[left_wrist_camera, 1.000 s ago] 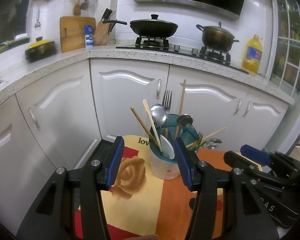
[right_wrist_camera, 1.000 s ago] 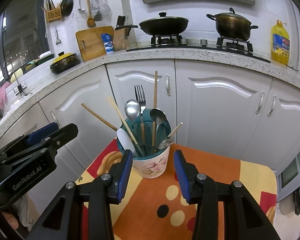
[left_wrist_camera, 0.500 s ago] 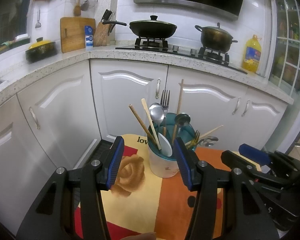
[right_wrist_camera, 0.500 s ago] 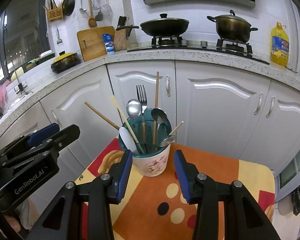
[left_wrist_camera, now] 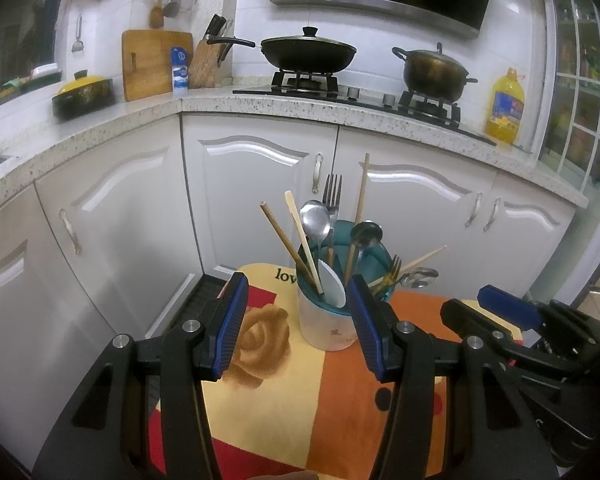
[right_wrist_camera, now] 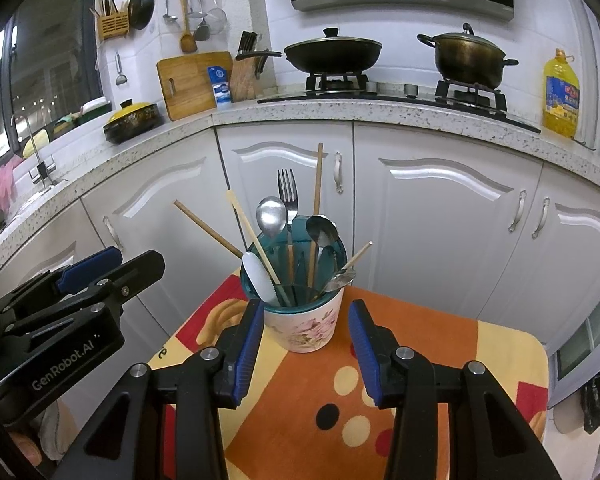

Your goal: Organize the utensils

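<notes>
Both grippers had drifted only slightly; utensil cup [right_wrist_camera: 305,326] stayed near the far edge of the patterned tabletop [right_wrist_camera: 300,408]. Left gripper [left_wrist_camera: 296,330] and right gripper [right_wrist_camera: 305,350]: jaws wide, empty, flanking the cup.

A utensil cup [right_wrist_camera: 305,328] is set on a table [right_wrist_camera: 480,344], in front of the cabinets [right_wrist_camera: 440,216]. Chopsticks [right_wrist_camera: 318,184], a fork [right_wrist_camera: 287,196] and spoons [right_wrist_camera: 272,216] are held upright or leaning in the cup. Behind and above the cup, a wok [right_wrist_camera: 332,54] and pot [right_wrist_camera: 470,58] are placed on the counter [right_wrist_camera: 380,114].
</notes>
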Available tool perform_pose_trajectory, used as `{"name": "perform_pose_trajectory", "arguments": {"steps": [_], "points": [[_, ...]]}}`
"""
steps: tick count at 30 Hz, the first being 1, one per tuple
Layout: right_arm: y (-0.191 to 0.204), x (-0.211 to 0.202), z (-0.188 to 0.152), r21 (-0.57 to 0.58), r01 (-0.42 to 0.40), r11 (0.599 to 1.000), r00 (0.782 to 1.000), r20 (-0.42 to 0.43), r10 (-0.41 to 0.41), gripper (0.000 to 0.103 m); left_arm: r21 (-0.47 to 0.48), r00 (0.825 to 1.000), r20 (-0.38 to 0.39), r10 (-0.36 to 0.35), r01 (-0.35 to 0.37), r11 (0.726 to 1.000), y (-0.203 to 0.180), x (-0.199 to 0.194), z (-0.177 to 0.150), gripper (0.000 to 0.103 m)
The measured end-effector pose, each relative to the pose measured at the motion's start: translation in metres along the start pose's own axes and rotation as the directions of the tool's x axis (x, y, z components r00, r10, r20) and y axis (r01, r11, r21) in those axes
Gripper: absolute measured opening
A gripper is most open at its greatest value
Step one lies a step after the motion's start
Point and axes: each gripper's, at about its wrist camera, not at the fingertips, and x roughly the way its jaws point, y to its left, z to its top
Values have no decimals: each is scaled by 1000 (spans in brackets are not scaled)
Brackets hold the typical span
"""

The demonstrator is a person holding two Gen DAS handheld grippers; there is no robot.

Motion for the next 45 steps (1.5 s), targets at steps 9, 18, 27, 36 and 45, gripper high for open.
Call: {"name": "perform_pose_trajectory", "arguments": {"steps": [9, 18, 27, 36, 45], "points": [[1, 1, 0, 0, 1, 1000, 1000, -4, -1, 43, -2, 1000, -11, 1, -1, 1000, 0, 4, 0, 51], [1, 4, 0, -7, -1, 1000, 1000, -11, 1, 44, -4, 1000, -15, 0, 0, 1000, 1, 5, 0, 51], [3, 7, 0, -10, 0, 1000, 1000, -15, 0, 45, -8, 1000, -30, 2, -2, 1000, 1, 10, -1, 51], [3, 9, -1, -12, 1, 1000, 1000, -20, -1, 45, -11, 999, -38, 4, -5, 1000, 2, 14, -2, 51], [1, 14, -3, -7, -2, 1000, 1000, -27, 1, 46, -4, 999, -48, 3, -3, 1000, 1, 17, -5, 51]]}}
